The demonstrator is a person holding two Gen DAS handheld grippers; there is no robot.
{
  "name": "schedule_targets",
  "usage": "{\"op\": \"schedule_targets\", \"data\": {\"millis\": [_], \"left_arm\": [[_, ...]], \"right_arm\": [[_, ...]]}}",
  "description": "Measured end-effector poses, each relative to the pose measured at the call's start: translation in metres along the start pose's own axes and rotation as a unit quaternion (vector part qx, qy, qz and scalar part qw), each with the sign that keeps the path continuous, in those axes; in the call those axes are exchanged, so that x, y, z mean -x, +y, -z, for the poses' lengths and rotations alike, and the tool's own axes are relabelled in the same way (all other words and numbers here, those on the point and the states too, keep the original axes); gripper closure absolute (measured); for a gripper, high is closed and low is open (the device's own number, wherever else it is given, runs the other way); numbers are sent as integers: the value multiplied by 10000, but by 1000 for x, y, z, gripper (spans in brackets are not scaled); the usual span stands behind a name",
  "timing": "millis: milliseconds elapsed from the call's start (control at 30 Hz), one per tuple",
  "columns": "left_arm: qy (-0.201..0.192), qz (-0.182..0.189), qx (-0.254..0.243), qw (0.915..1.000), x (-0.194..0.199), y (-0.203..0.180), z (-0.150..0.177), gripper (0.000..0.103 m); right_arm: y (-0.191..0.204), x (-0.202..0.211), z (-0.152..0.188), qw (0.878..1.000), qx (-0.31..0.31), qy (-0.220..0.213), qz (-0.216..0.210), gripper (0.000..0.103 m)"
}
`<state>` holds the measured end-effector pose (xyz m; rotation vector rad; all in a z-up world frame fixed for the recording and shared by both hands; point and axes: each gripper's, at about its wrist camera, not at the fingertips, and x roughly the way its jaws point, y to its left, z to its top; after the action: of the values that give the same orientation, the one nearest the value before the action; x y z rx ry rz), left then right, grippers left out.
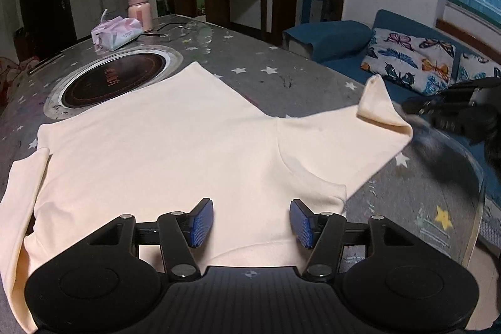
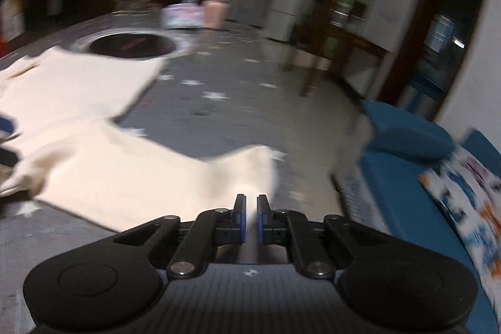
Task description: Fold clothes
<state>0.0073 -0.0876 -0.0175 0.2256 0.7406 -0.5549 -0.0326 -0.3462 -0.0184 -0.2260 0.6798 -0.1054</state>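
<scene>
Matt cream cloth shirt [image 1: 175, 146] on a glossy, seemingly glass-topped table [image 1: 281, 77], beside matt black plastic grippers

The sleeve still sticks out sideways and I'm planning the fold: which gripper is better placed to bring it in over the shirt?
Right. The right gripper is nearly shut on the sleeve, whose tip is lifted. The left gripper hangs open over the shirt near its collar, gripping nothing.

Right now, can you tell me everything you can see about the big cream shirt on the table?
The cream shirt looks like soft, plain knit cloth with no print. Its body lies flat on the starry grey table, one corner reaching the round cooktop. One sleeve is lifted, its tip pinched in the right gripper. The other sleeve lies flat on the opposite side. The left gripper is open above it.
</scene>
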Motion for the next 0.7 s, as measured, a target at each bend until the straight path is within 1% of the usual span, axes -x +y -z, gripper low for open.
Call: {"op": "schedule_targets", "data": {"millis": [100,133,200,267,300,333,367,400,467,533,567,633,700], "left_arm": [[20,16,-26,10000,0,-1,2,44],[21,8,-18,10000,0,-1,2,44],[24,-7,-4,10000,0,-1,2,44],[27,-23,10,10000,0,0,2,44],[28,-30,18,10000,1,0,2,44],[30,-38,25,10000,1,0,2,44],[31,-46,32,10000,1,0,2,44],[32,-54,39,10000,1,0,1,44],[35,-69,53,10000,2,1,1,44],[40,-68,58,10000,1,1,2,44],[42,-63,58,10000,1,1,2,44],[48,-53,58,10000,1,1,2,44],[54,-43,58,10000,1,1,3,44]], "right_arm": [[-22,0,8,9983,-385,150,409,97],[-23,1,8,9983,-406,155,387,97],[-16,4,4,9994,-303,70,125,96],[-8,7,1,9997,-199,-15,-138,93],[-5,8,-1,9995,-147,-58,-269,90],[-1,9,-3,9991,-96,-101,-400,81],[3,11,-4,9985,-44,-143,-531,79],[6,12,-6,9976,8,-186,-662,79],[17,8,-8,9963,107,-189,-827,75],[27,0,-7,9965,260,-151,-782,75],[31,-4,-6,9966,346,-133,-741,77],[34,-7,-2,9967,529,-186,-590,77],[33,-7,0,9971,654,-204,-330,90]]}}
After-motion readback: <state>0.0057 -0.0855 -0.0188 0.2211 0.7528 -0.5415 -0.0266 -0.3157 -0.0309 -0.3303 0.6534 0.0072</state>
